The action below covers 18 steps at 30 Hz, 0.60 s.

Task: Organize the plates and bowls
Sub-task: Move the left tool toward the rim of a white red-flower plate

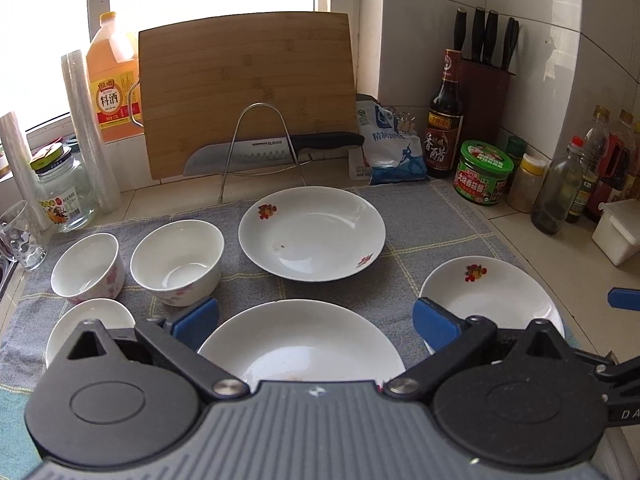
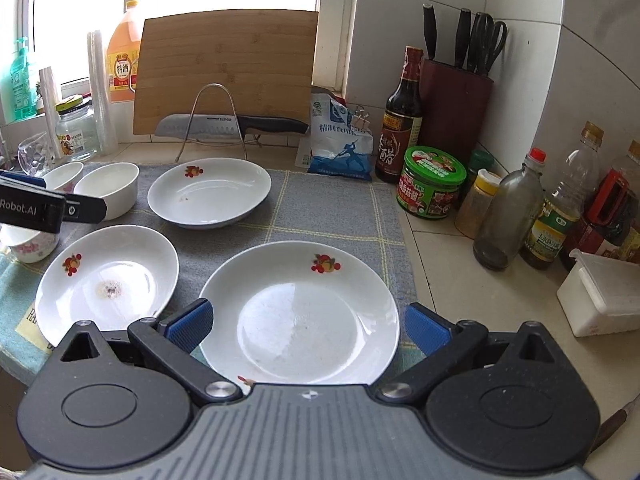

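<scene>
Three white plates with small red flower prints lie on a grey checked cloth [image 2: 332, 208] that covers the middle of the surface [image 2: 440, 264]. The far plate [image 1: 312, 232] sits toward the cloth's back edge, just in front of a wire rack [image 1: 262, 148]. The middle plate [image 2: 106, 276] lies near the cloth's front edge and has a dark speck of residue at its centre. The right plate [image 2: 298, 312] lies by the cloth's front right corner, apart from the other two.

Along the cloth's left edge stand two white bowls side by side, the left bowl [image 1: 86, 266] with pink flowers and the right bowl [image 1: 176, 260] nearly touching it. A third, smaller bowl [image 1: 90, 320] sits just in front of them, near the front left corner.

The left claw [image 1: 316, 320] hangs spread wide over the middle plate, holding nothing, its blue pads on either side of the plate's far rim. The right claw [image 2: 308, 324] is likewise spread wide and empty, over the right plate.

Behind the cloth, a bamboo cutting board [image 1: 248, 88] leans upright against the window, with a kitchen knife [image 1: 260, 152] resting across the wire rack. A knife block [image 2: 456, 108], a dark vinegar bottle [image 2: 402, 120] and a green-lidded jar [image 2: 432, 184] crowd the back right corner of the surface.
</scene>
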Motion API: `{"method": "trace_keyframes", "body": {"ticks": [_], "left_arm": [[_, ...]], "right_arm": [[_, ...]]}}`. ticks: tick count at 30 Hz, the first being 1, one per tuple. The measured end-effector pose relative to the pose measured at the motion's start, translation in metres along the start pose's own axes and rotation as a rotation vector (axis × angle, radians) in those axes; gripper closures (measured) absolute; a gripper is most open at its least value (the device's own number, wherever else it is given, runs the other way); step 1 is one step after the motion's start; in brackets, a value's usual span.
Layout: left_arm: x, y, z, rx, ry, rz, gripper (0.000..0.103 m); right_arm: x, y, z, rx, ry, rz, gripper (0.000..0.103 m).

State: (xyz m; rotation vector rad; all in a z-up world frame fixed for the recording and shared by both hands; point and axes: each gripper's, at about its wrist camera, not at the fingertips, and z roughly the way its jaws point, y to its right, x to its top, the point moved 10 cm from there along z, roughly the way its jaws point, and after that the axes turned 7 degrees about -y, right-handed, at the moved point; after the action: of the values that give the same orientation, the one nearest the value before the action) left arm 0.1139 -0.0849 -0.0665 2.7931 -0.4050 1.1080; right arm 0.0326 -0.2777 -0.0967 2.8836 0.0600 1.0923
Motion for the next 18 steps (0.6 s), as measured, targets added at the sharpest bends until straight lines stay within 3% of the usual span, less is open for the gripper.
{"method": "trace_keyframes", "body": {"ticks": [3, 10, 18], "left_arm": [[0.005, 0.011, 0.009, -0.030, 0.020, 0.007, 0.001], [0.005, 0.035, 0.033, -0.169, -0.068, -0.012, 0.001], [0.004, 0.062, 0.057, -0.190, -0.127, 0.089, 0.001]], "right_arm": [[-0.023, 0.005, 0.015, 0.013, -0.051, 0.008, 0.000], [-0.055, 0.011, 0.048, 0.038, -0.110, -0.003, 0.000], [-0.052, 0.006, 0.070, 0.078, -0.109, -0.048, 0.000]]}}
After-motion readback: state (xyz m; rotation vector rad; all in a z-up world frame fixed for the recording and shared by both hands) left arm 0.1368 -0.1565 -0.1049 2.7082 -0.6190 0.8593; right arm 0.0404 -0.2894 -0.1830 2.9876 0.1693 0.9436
